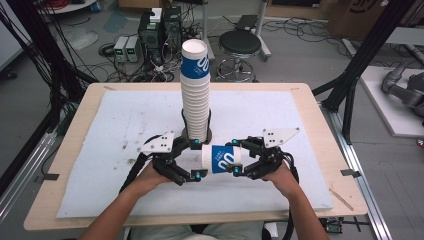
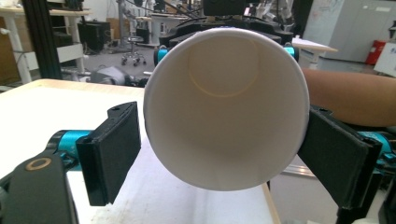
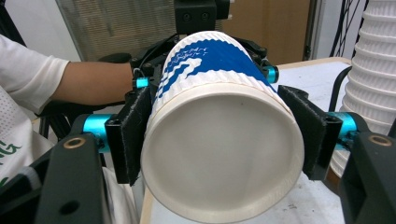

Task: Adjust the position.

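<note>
Paper cup (image 1: 223,159) lying on its side in mid-air above the white mat (image 1: 100,150), between the two grippers and just in front of the tall stack of cups (image 1: 196,95). Blue-and-white ribbed wall turned up toward the high view; open mouth facing the left gripper (image 1: 196,159), closed base facing the right gripper (image 1: 239,159).

Right gripper view: cup base (image 3: 222,161) seen head-on between the black pads, left pad (image 3: 130,135) and right pad (image 3: 303,130) both pressed flat against the cup's wall near the bottom rim. Grip closed on the cup at about a middling spread, cup axis pointing along the jaws and away from the camera. Stack of cups rising at the right edge (image 3: 373,70), apart from the held cup.

Left gripper view: white interior of the cup (image 2: 224,107) looking straight down the mouth, rim sitting between the two pads. Left pad (image 2: 112,149) standing off the rim with a narrow gap; right pad (image 2: 334,158) at the rim's edge, contact there not clear. Jaws spread wide, bracketing the mouth without clamping it.

High view: both hands low at the near edge of the table (image 1: 310,115), left hand (image 1: 145,177) and right hand (image 1: 282,177) level with each other, cup bridging the space between the gripper tips.
</note>
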### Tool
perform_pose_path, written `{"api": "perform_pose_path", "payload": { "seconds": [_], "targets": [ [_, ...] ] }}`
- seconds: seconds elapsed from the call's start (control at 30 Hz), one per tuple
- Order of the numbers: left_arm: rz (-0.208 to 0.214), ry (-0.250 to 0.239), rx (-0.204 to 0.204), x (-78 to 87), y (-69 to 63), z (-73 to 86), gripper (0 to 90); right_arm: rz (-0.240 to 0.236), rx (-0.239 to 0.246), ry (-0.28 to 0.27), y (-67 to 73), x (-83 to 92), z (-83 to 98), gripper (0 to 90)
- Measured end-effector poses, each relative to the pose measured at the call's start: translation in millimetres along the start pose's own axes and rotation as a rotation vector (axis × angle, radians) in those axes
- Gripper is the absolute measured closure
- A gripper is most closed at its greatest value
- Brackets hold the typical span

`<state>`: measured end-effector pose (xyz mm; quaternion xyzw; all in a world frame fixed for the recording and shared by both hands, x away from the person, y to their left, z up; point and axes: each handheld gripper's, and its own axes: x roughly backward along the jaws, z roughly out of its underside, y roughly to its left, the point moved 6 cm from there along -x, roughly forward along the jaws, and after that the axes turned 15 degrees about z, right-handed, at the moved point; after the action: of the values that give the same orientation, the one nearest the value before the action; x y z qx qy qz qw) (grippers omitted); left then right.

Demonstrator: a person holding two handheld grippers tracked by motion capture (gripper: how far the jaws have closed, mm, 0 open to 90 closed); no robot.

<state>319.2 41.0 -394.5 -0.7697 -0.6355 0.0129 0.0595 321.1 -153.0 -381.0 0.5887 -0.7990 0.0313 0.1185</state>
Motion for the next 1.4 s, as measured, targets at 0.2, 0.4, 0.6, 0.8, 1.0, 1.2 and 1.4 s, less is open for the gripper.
{"api": "perform_pose_path", "payload": {
  "seconds": [0.2,0.4,0.6,0.8,1.0,1.2,1.4],
  "targets": [
    [0.014,0.006,-0.028,-0.1,-1.6,-1.0,20.9,-0.012,-0.003,0.005,0.3,-1.0,0.9,30.8],
    [-0.002,0.051,-0.041,1.4,-2.3,-0.8,27.1,-0.007,0.005,0.037,-0.2,-2.3,4.1,31.6],
    [-0.006,0.095,-0.047,1.2,-2.3,-2.9,29.3,0.000,0.001,0.064,-0.3,-2.8,5.3,31.1],
    [-0.031,0.174,-0.044,6.7,-0.5,-7.1,29.2,0.064,-0.021,0.089,-2.4,-1.2,1.3,17.4],
    [-0.063,0.331,-0.021,12.2,2.3,-14.7,29.2,0.106,0.030,0.110,-0.8,1.7,-2.3,17.4],
    [-0.065,0.503,0.005,9.8,4.2,-20.9,29.4,0.171,0.136,0.191,1.6,-2.4,-2.9,17.4],
    [-0.058,0.622,0.001,4.1,5.3,-28.5,29.4,0.214,0.241,0.292,1.4,-8.4,-2.1,17.4]
  ]
}}
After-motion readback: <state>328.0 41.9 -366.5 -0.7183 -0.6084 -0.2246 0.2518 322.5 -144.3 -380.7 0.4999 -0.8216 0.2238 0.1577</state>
